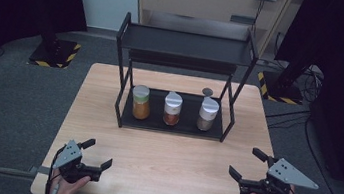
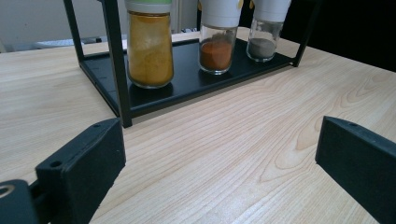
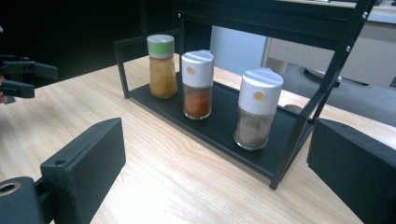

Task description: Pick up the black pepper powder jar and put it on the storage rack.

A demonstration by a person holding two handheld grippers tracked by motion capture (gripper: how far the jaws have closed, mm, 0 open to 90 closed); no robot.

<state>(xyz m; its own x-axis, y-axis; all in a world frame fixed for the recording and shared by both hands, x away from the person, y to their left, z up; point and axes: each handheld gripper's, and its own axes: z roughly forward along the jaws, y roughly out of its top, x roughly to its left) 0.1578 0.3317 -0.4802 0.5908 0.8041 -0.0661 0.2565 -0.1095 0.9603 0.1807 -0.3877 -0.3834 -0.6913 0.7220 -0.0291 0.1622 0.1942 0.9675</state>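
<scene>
I hold the left hand-held gripper (image 1: 100,154) at seven o'clock and the right hand-held gripper (image 1: 248,164) at five o'clock, both spread wide and holding nothing above the bench (image 1: 166,162). At twelve o'clock, three spice jars (image 1: 172,108) stand in a row on the black rack (image 1: 127,117), well apart from both.

Light wooden table (image 1: 161,161), black two-tier rack (image 1: 184,45) standing at its far half

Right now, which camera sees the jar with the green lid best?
The right gripper view: the green-lidded jar shows whole, lid and yellow powder, on the rack's bottom shelf. The left gripper view is nearer but cuts its lid off at the top. The high view shows it small.
</scene>
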